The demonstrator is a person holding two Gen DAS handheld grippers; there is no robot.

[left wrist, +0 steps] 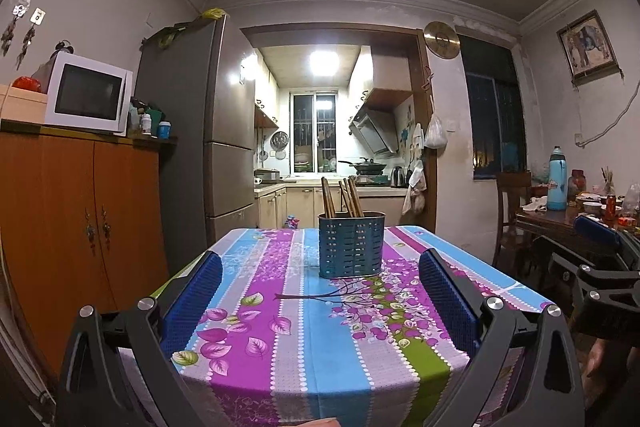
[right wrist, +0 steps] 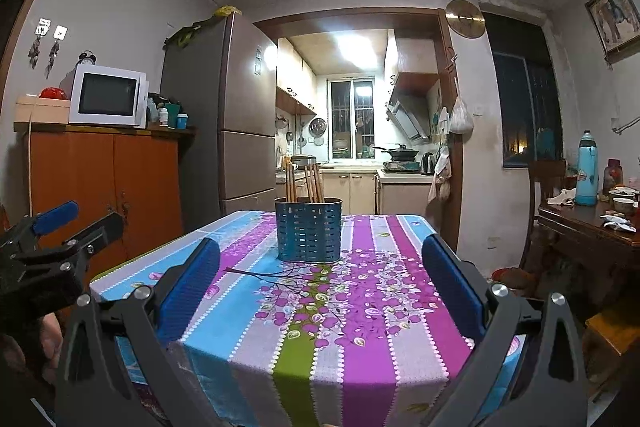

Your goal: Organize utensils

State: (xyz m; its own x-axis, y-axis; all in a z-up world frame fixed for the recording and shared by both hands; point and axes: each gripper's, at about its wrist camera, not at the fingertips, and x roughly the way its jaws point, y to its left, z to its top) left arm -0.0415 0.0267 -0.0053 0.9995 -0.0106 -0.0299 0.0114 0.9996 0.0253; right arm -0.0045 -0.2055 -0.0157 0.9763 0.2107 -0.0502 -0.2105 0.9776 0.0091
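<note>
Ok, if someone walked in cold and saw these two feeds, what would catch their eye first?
Probably the loud striped floral tablecloth covering the table, and the blue perforated holder standing upright near its far middle with wooden chopsticks sticking out. Next, both grippers hovering open and empty at the near edge: the left gripper and the right gripper. Behind, the lit kitchen glows through the doorway.

Both the left gripper point(left wrist: 320, 303) and right gripper point(right wrist: 320, 291) have black angular plastic frames, round silver screws at the joints, and fingers point(left wrist: 192, 303) faced with ribbed blue pads.
</note>
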